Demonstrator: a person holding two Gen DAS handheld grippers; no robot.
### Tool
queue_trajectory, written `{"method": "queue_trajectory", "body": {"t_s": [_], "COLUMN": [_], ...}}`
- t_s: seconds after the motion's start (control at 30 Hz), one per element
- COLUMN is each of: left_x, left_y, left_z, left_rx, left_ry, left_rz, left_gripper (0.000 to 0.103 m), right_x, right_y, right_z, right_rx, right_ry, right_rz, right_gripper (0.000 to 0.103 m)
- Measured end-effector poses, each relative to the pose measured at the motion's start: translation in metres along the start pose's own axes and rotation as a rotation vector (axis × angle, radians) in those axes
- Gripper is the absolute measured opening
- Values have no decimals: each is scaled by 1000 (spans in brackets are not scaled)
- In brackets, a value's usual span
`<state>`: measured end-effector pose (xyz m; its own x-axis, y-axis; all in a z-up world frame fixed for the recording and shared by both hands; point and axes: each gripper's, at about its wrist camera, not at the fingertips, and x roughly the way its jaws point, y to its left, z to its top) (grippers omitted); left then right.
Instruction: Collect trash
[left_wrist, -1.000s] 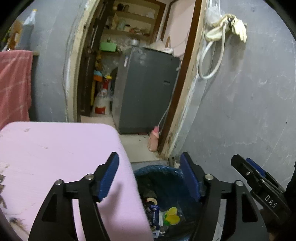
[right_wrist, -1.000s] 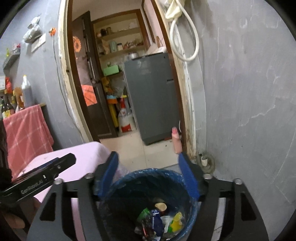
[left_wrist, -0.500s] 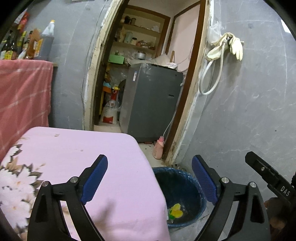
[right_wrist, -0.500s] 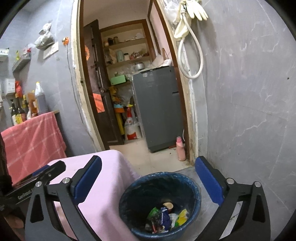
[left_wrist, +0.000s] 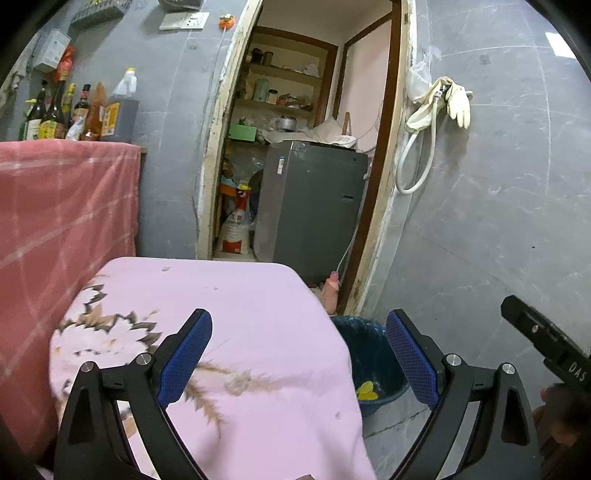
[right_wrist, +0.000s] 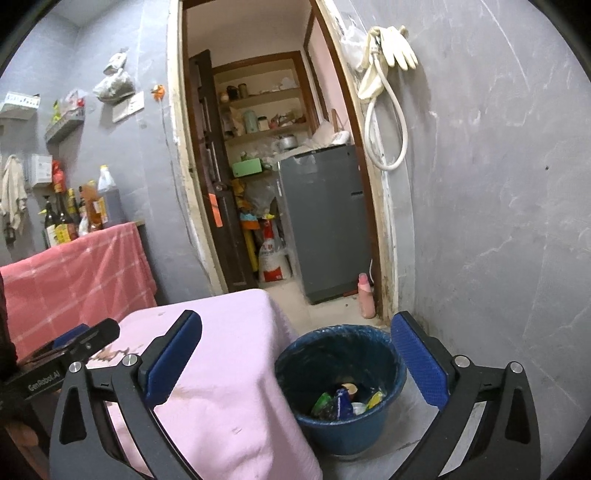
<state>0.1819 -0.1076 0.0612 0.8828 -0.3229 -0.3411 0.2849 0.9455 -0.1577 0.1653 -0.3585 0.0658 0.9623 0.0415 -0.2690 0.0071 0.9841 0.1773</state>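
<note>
A blue bin (right_wrist: 343, 432) with a blue liner stands on the floor by the table corner, holding several wrappers and a cup (right_wrist: 343, 400). In the left wrist view only part of the bin (left_wrist: 373, 343) shows behind the table, with a yellow scrap (left_wrist: 367, 390) inside. My left gripper (left_wrist: 297, 321) hovers over the pink tablecloth (left_wrist: 240, 314), its jaws opening with nothing between them. My right gripper (right_wrist: 295, 321) stands open and empty, back from the bin and above it. Each gripper shows at the edge of the other's view.
The pink cloth-covered table (right_wrist: 229, 332) stands left of the bin. Behind it are a red checked cloth (left_wrist: 66, 214) with bottles (left_wrist: 74, 110) on top. An open doorway shows a grey fridge (left_wrist: 314, 210). A pink bottle (right_wrist: 365, 295) stands on the floor, and a hose with gloves (left_wrist: 439, 107) hangs on the wall.
Both grippers have drawn back and up from over the bin, which now looks smaller and farther off. Both pairs of jaws have spread wider. More of the pink table shows.
</note>
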Motion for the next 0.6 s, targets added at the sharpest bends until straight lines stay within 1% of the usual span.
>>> {"method": "queue_trajectory", "body": {"t_s": [0.13,0.23,0.33,0.43,0.6], "left_x": [-25,-43,-60,-75,-93], "left_y": [2,4,4,7,10], "left_z": [-7,-14,-21,-30,-48], "left_rx": [13,16,26,14,6], "left_ry": [-11,-19,-34,-41,-24], "left_rz": [22,34,53,61,71], "left_gripper": [93,99,99,99,99], "right_x": [-21,-35,-47,-59,-75], "right_y": [10,18,25,33,39], "right_z": [-3,-8,-14,-25,-46], "right_rx": [-8,-9,-12,-15,-23], "right_ry": [-22,-32,-38,-33,-23], "right_rz": [7,16,27,37,27], "right_gripper": [103,103,103,103,103]}}
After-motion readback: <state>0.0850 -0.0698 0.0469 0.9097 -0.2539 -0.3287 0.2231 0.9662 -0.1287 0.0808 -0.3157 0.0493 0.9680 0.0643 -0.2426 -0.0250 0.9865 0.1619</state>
